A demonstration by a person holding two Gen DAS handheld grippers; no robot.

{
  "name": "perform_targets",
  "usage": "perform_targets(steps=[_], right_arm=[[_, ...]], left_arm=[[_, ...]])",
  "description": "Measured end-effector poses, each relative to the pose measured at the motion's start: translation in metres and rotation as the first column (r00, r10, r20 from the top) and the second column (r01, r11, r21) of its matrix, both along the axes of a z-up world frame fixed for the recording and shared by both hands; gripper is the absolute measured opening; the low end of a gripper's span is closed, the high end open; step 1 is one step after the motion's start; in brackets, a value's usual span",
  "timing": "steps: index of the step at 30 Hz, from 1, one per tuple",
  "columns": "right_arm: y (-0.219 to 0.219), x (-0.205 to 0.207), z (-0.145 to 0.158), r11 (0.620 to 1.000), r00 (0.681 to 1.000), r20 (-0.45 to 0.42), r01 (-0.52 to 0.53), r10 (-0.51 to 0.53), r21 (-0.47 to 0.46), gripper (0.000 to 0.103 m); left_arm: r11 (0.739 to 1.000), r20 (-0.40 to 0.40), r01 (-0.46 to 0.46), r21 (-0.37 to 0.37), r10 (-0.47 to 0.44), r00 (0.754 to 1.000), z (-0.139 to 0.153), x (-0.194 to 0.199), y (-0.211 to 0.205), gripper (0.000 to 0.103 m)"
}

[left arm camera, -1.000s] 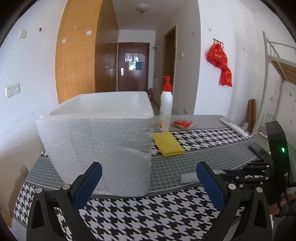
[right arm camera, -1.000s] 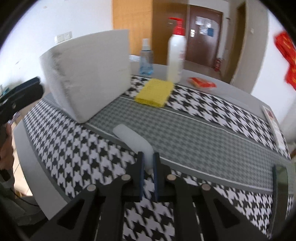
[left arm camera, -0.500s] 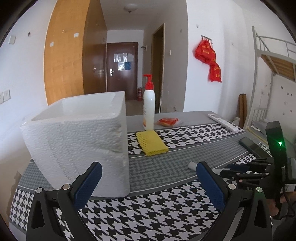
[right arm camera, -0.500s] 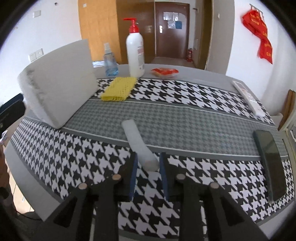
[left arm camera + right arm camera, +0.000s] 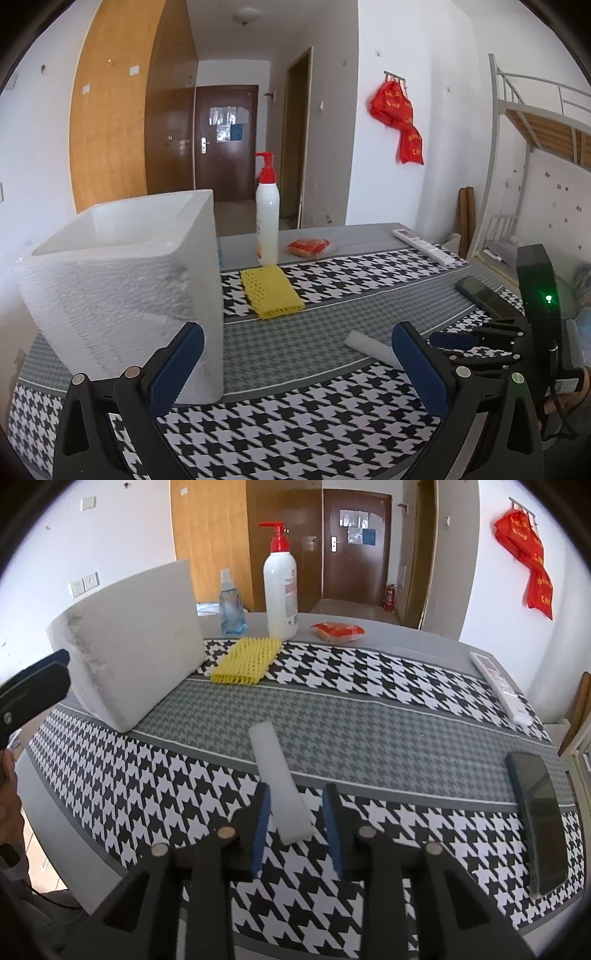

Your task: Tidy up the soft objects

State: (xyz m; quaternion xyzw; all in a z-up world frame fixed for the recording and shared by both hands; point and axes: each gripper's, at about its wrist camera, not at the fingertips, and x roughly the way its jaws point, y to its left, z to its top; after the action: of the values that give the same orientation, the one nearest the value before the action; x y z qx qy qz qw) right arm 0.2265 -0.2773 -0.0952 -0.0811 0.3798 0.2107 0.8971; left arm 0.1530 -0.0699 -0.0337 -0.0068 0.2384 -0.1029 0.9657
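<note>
A white foam strip [image 5: 280,775] lies flat on the houndstooth cloth, its near end between the jaws of my right gripper [image 5: 296,794]. Those jaws are opening, with a gap on each side of the strip, so the pads do not press it. My left gripper [image 5: 295,332] stands wide open with nothing between its fingers, next to the white foam box [image 5: 122,280], which is open at the top. In the left wrist view the strip [image 5: 365,345] lies ahead to the right, with the right gripper [image 5: 454,339] at its end. A yellow foam net [image 5: 245,659] lies beside the box [image 5: 136,646].
At the back stand a pump bottle [image 5: 280,590] and a spray bottle [image 5: 231,605], with a red packet [image 5: 338,630] nearby. A white remote [image 5: 500,686] and a dark phone [image 5: 539,819] lie at the right. The table's curved front edge runs just under both grippers.
My right gripper's jaws have parted from a tight grip on the foam strip, which now lies loose between them. The left wrist view has swung right, so the box sits further left.
</note>
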Motion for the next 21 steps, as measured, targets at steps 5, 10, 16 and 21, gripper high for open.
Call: perform_targets(steps=[5,10,16,21], right_arm=[[0.007,0.001,-0.007,0.997,0.998,-0.004,-0.068,0.068,-0.019,0.034],[0.016,0.011,-0.018,0.993,0.993,-0.031,-0.113,0.112,-0.042,0.034],[0.02,0.02,-0.024,0.99,0.992,-0.04,-0.123,0.12,-0.065,0.034],[0.019,0.024,-0.027,0.99,0.992,-0.043,-0.125,0.122,-0.071,0.034]], left_arm=[[1.0,-0.001,-0.003,-0.011,0.003,1.0,0.002,0.005,-0.003,0.102],[1.0,-0.007,-0.011,-0.011,0.011,1.0,0.002,0.007,-0.005,0.102],[1.0,-0.011,-0.02,-0.007,0.02,1.0,0.001,0.008,-0.009,0.102],[1.0,-0.016,-0.021,-0.001,0.021,1.0,-0.001,0.01,-0.012,0.102]])
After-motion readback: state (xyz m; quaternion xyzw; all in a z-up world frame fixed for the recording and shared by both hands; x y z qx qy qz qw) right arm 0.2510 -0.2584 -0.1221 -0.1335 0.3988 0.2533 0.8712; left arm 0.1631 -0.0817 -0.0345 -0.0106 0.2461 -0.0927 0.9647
